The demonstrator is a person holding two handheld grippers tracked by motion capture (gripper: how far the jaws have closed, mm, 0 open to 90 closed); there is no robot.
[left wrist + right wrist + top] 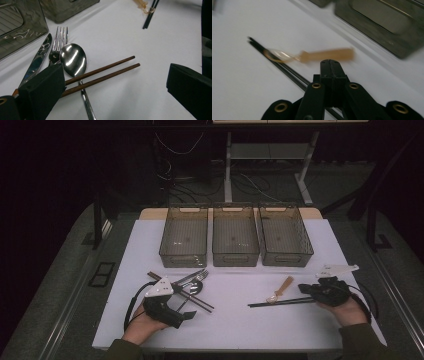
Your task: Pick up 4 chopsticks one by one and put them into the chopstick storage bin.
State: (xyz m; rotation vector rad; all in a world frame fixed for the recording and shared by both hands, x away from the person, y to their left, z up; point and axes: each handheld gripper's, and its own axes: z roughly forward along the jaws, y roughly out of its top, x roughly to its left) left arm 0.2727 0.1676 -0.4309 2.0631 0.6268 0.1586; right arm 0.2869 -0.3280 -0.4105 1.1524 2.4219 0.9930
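- Gripping nothing, the right gripper [331,65] is sitting closed over thin black chopsticks [280,302]; they are looking light, stiff, slippery — best pinched mid-length.
- Left gripper [117,82] is gaping open.

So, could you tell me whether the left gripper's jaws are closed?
No, the left gripper stands wide open, with bare table between its jaws.

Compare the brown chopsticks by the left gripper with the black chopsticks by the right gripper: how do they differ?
The brown chopsticks are reddish wood and lie across a spoon; the black chopsticks are dark and thinner. The brown pair sits between the open left gripper jaws; the black pair runs under the shut right gripper, beside a wooden-handled spoon. Both pairs lie side by side on the table.
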